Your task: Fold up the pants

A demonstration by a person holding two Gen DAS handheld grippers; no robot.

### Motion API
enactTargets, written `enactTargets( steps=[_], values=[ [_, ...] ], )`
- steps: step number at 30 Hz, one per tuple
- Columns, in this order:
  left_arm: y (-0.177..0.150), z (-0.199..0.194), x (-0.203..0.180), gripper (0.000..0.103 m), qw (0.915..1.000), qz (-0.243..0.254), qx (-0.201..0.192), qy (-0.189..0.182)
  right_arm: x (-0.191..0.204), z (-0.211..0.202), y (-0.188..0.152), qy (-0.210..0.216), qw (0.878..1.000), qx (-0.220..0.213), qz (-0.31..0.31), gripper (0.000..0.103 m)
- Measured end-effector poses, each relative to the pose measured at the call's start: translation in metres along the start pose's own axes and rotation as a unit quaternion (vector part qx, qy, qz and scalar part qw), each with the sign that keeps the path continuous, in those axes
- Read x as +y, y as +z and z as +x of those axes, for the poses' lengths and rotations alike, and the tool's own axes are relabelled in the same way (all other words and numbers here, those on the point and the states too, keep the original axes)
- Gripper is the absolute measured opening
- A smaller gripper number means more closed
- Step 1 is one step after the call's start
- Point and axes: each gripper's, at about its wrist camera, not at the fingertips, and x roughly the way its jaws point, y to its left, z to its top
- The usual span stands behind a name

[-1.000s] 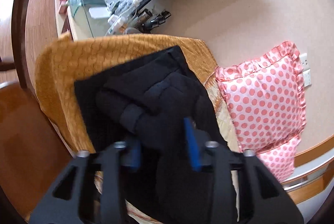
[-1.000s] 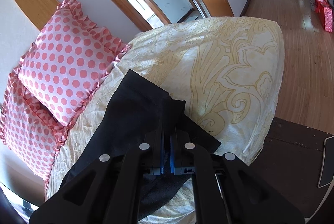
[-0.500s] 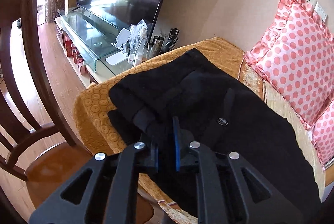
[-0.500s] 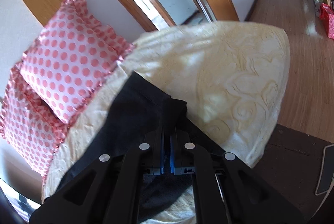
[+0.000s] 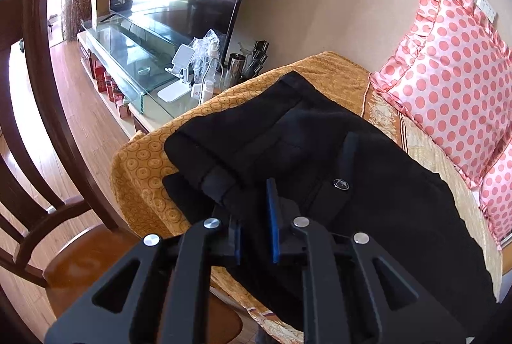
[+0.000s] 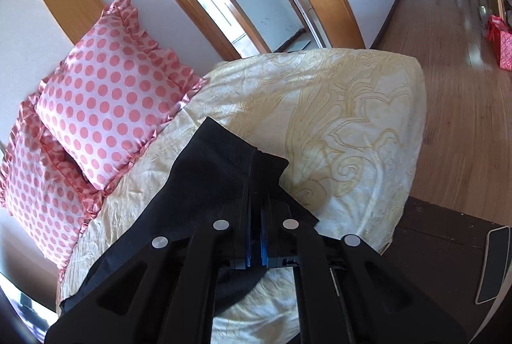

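1. The black fabric pants (image 5: 320, 151) lie across a bed, one end on an orange circle-patterned blanket (image 5: 150, 158), the other on a pale cream bedspread with gold swirls (image 6: 336, 107).
2. The left gripper (image 5: 256, 216) tilts down over the rumpled waistband end; its blue pads stand narrowly apart with a fold of black cloth pinched between them.
3. The right gripper (image 6: 255, 203) slants down at the far end, jaws pressed together on the pants' edge.
4. Pink polka-dot ruffled pillows (image 6: 108, 107) rest beside the pants.
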Motion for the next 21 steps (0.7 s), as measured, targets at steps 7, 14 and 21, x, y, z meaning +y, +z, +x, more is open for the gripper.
enactTargets(
  steps=[7,14,21],
  values=[
    [-0.005,-0.007,-0.005,0.025,0.9995,0.025,-0.013,0.015,0.011,0.001,-0.006,-0.056,0.996,0.013,-0.068,0.017],
    [-0.022,-0.065,-0.055,0.056,0.9806,0.121,-0.133,0.077,0.034,-0.041,0.023,-0.116,0.977,-0.076,-0.163,0.06],
    [-0.083,-0.088,-0.188,0.074,0.9478,0.269,-0.108,-0.133,0.138,0.037,0.043,0.007,0.933,0.008,-0.359,0.057]
  ],
)
